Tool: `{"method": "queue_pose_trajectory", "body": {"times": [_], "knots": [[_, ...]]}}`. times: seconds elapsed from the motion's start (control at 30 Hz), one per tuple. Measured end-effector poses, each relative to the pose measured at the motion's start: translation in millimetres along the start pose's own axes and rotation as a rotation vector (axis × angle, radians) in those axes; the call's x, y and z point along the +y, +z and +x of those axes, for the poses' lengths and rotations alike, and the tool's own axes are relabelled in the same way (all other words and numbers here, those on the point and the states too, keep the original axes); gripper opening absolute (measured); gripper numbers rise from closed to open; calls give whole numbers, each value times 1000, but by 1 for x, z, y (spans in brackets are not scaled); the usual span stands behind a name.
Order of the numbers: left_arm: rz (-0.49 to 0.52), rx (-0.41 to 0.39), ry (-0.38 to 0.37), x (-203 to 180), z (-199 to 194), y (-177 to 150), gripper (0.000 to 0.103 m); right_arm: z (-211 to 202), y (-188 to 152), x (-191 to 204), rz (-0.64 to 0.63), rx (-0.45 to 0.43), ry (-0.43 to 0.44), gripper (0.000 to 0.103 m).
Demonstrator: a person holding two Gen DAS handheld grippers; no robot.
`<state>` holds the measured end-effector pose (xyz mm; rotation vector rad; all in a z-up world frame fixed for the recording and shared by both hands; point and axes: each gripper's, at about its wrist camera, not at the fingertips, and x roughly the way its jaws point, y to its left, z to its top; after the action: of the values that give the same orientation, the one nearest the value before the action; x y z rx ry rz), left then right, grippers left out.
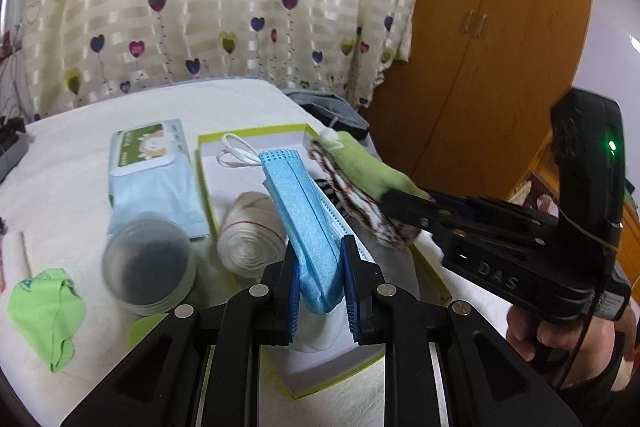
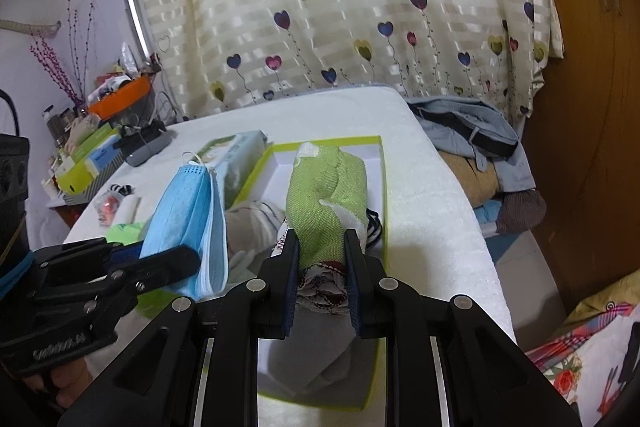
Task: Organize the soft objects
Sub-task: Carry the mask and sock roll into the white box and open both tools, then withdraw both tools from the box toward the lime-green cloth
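My left gripper (image 1: 320,279) clamps a folded stack of blue face masks (image 1: 304,223), jutting forward over the green-rimmed box (image 1: 256,137). My right gripper (image 2: 322,267) pinches a green cloth bundle (image 2: 328,203) above the same box. Wet wipes pack (image 1: 152,171) lies just left.

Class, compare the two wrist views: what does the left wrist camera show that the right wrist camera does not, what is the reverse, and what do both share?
Only the left wrist view: a clear round container and the wooden wardrobe's handles.

Only the right wrist view: an orange bowl on a cluttered side shelf and a pile of clothes beside the table.

Both: the left claw shut on the blue face mask, the right claw shut on the green cloth bundle, and the green-rimmed box.
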<state>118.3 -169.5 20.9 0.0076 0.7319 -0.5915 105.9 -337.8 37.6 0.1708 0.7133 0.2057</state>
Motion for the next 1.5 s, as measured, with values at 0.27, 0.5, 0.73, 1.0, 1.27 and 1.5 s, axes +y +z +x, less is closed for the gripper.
{"method": "queue_pose_trajectory", "body": {"times": [0.27, 0.5, 0.73, 1.0, 1.27, 1.5], "knots": [[23, 58, -18, 1, 25, 0, 18, 23, 7, -4, -14, 34, 23, 26], [44, 56, -22, -2, 29, 1, 29, 20, 9, -7, -17, 7, 22, 31], [54, 13, -21, -5, 17, 2, 37, 3, 10, -10, 0, -35, 9, 32], [17, -31, 4, 0, -7, 2, 37, -17, 6, -2, -13, -62, -9, 32], [-14, -68, 31, 3, -36, -6, 37, -35, -2, 18, -45, -74, -8, 44], [-49, -100, 58, 13, -62, -15, 37, -49, -5, 41, -80, -89, 16, 47]]}}
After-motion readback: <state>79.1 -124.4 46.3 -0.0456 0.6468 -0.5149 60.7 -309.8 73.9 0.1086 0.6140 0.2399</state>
